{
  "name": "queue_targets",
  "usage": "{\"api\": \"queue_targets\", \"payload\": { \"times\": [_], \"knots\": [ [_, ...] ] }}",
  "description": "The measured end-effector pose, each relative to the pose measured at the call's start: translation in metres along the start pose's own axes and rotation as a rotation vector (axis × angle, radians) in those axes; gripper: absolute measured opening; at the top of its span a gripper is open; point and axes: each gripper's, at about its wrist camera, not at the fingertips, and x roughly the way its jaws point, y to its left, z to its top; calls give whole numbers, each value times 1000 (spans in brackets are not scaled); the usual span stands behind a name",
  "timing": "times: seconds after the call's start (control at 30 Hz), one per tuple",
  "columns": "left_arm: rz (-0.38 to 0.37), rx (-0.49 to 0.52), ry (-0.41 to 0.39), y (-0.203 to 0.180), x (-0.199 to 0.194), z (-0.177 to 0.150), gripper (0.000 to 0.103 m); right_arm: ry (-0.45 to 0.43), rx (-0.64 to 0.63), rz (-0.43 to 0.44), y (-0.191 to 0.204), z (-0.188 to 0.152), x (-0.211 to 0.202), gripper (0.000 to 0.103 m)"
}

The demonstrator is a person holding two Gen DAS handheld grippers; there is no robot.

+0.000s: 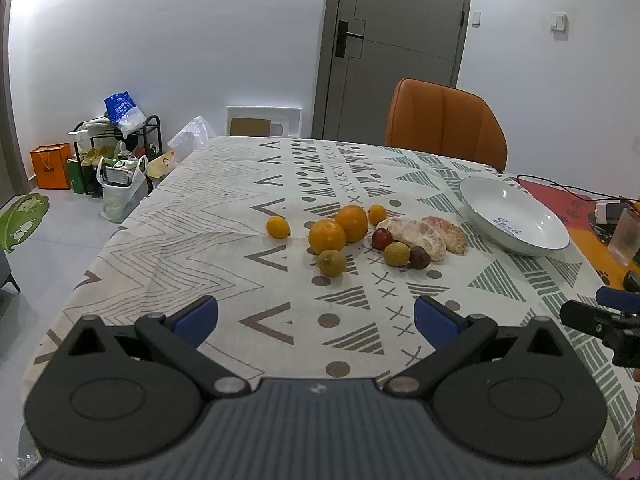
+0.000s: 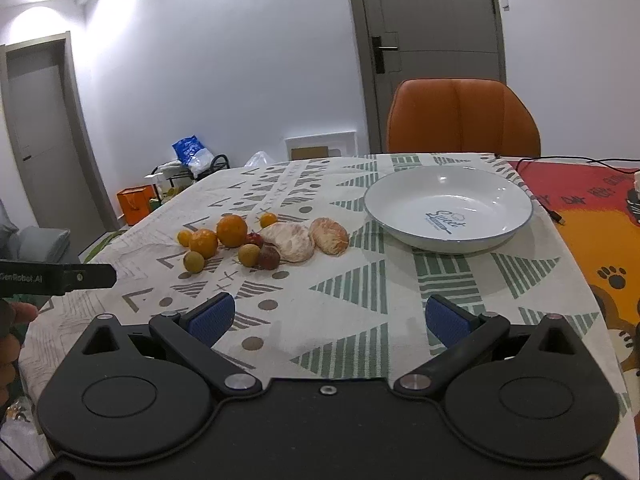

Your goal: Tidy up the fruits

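Several fruits lie in a cluster mid-table: two oranges (image 1: 327, 236) (image 2: 232, 231), small yellow citrus (image 1: 278, 227), a yellow-green fruit (image 1: 332, 262), a red fruit (image 1: 382, 238), a dark fruit (image 1: 420, 258) and two peeled pomelo pieces (image 1: 416, 235) (image 2: 329, 235). An empty white bowl (image 1: 520, 204) (image 2: 496, 200) stands to their right. My left gripper (image 1: 316, 318) is open and empty, near the table's front, short of the fruits. My right gripper (image 2: 328, 320) is open and empty, in front of the bowl.
A patterned tablecloth (image 1: 224, 208) covers the table. An orange chair (image 1: 444, 120) stands at the far side. A red-orange mat (image 2: 592, 216) with a cable and a glass (image 1: 626, 236) lie at the right. Bags and a rack (image 1: 116, 152) stand on the floor, left.
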Motion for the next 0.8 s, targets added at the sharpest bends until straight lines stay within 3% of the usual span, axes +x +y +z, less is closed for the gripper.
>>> {"api": "queue_targets", "payload": {
  "times": [0.8],
  "knots": [
    [-7,14,4,-3,-3,-1,103,-9,-8,-13,3,1,-3,103]
  ]
}}
